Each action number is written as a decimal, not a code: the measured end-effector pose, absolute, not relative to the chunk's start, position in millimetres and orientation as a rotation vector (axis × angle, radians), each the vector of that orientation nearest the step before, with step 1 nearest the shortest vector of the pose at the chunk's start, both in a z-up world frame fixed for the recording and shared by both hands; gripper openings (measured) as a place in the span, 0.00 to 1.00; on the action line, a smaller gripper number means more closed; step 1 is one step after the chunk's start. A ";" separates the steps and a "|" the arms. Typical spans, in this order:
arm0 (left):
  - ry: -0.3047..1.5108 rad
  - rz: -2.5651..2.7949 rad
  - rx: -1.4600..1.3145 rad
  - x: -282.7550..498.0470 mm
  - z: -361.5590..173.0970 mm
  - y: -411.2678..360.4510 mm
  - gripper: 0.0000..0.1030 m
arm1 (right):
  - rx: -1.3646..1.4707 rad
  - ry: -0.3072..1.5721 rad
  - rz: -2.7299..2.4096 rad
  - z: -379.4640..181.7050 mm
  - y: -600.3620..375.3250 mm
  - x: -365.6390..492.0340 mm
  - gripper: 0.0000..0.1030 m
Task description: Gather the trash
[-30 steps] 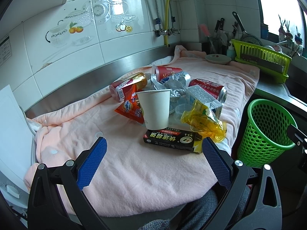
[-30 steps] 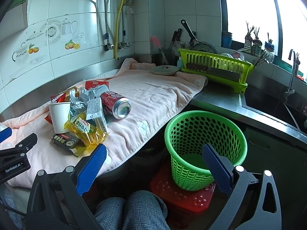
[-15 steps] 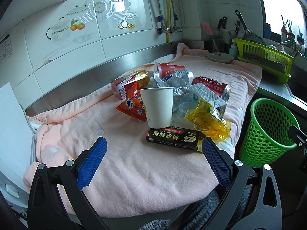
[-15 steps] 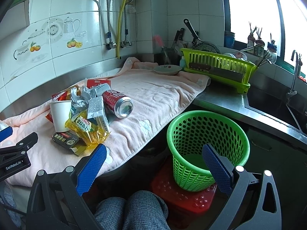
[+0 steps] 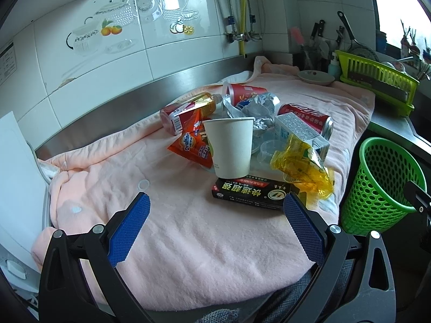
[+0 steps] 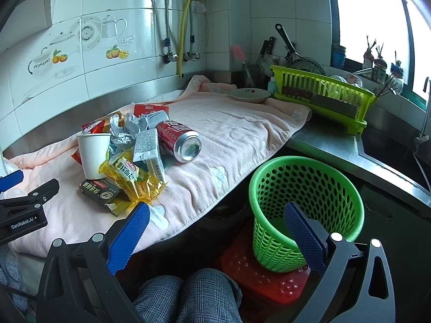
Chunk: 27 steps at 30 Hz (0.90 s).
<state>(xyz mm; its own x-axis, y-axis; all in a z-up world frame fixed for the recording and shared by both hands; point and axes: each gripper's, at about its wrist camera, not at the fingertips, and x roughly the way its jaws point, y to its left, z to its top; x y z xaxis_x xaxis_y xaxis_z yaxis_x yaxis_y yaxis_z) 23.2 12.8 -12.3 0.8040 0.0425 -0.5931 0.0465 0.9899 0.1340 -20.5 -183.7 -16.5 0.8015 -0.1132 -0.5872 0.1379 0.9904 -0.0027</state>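
A heap of trash lies on a pink towel (image 5: 188,231): a white paper cup (image 5: 230,148), a black box (image 5: 252,193), a yellow wrapper (image 5: 303,169), an orange Ovaltine packet (image 5: 192,145), a red can (image 5: 307,117), a small carton (image 5: 301,132) and crumpled foil (image 5: 253,110). My left gripper (image 5: 215,226) is open and empty, just short of the black box. My right gripper (image 6: 215,231) is open and empty, below the counter edge, beside the green basket (image 6: 304,193). The cup (image 6: 93,153) and can (image 6: 179,140) show in the right wrist view.
The green basket (image 5: 377,183) stands on a red stool (image 6: 264,274) right of the counter. A green dish rack (image 6: 320,97), a bowl (image 6: 250,94) and knives sit at the back right. A sink (image 6: 390,145) lies far right. My knees (image 6: 186,296) are below.
Both grippers have moved slightly forward toward the trash and the basket. Both stay open and empty. Nothing on the towel has moved.
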 end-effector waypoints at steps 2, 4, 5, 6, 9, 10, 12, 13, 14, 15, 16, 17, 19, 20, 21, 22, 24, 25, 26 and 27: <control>0.640 0.002 0.143 25.4 -12.8 14.3 0.95 | 0.034 0.629 -0.122 -17.4 -181.6 -18.0 0.94; 0.643 0.005 0.141 27.4 -13.6 15.7 0.95 | 0.030 0.631 -0.106 -18.1 -179.5 -15.3 0.94; 0.645 0.008 0.141 28.7 -14.0 16.6 0.95 | 0.030 0.633 -0.098 -18.7 -178.6 -13.6 0.94; 0.647 0.011 0.142 30.2 -14.5 17.3 0.95 | 0.030 0.637 -0.091 -19.1 -177.9 -11.9 0.94; 0.651 0.020 0.142 34.2 -15.0 20.4 0.95 | 0.027 0.644 -0.067 -20.3 -176.0 -7.0 0.94; 0.652 0.023 0.142 35.4 -14.9 21.4 0.95 | 0.023 0.646 -0.059 -20.8 -174.6 -5.6 0.94; 0.649 0.032 0.145 38.0 -13.6 24.1 0.95 | 0.019 0.652 -0.039 -21.5 -172.6 -1.4 0.94; 0.646 0.037 0.147 38.9 -12.4 25.7 0.95 | 0.015 0.653 -0.028 -21.4 -171.3 1.2 0.94; 0.643 0.042 0.148 39.7 -11.3 28.0 0.95 | 0.014 0.654 -0.021 -21.2 -170.6 3.3 0.94; 0.641 0.046 0.148 40.6 -10.1 30.0 0.95 | 0.012 0.655 -0.012 -21.0 -169.8 5.5 0.94; 0.640 0.050 0.147 42.0 -8.8 32.1 0.95 | 0.011 0.656 -0.004 -21.2 -168.9 7.1 0.93; 0.639 0.055 0.149 43.3 -7.9 34.3 0.95 | 0.006 0.658 0.005 -21.6 -167.5 9.8 0.93; 0.640 0.067 0.149 45.8 -6.7 39.5 0.95 | -0.005 0.660 0.016 -22.4 -164.4 14.7 0.93; 0.642 0.066 0.143 46.7 -6.3 42.6 0.95 | -0.006 0.662 0.033 -23.1 -162.6 17.5 0.93; 0.645 0.066 0.136 47.7 -6.1 46.1 0.95 | -0.008 0.666 0.043 -24.0 -161.1 20.0 0.93; 0.648 0.071 0.130 48.6 -5.9 49.7 0.95 | -0.013 0.670 0.057 -25.0 -158.0 23.5 0.93; 0.655 0.080 0.122 50.2 -6.3 55.3 0.95 | -0.020 0.670 0.081 -26.8 -153.0 28.9 0.92; 0.658 0.082 0.118 50.9 -6.7 57.6 0.95 | -0.027 0.671 0.097 -27.8 -149.3 32.0 0.92; 0.660 0.085 0.116 51.3 -7.3 59.0 0.95 | -0.032 0.673 0.110 -28.4 -146.7 34.1 0.91; 0.662 0.089 0.117 51.9 -7.9 60.3 0.95 | -0.038 0.678 0.130 -30.0 -141.8 38.5 0.87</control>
<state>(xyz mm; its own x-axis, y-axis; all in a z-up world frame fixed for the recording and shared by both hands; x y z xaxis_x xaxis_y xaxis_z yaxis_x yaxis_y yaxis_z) 51.9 60.3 -7.9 0.7856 0.1194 -0.6071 -0.0450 0.9896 0.1365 38.5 -141.8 -30.0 0.7711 0.1079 -0.6275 -0.1327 0.9911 0.0074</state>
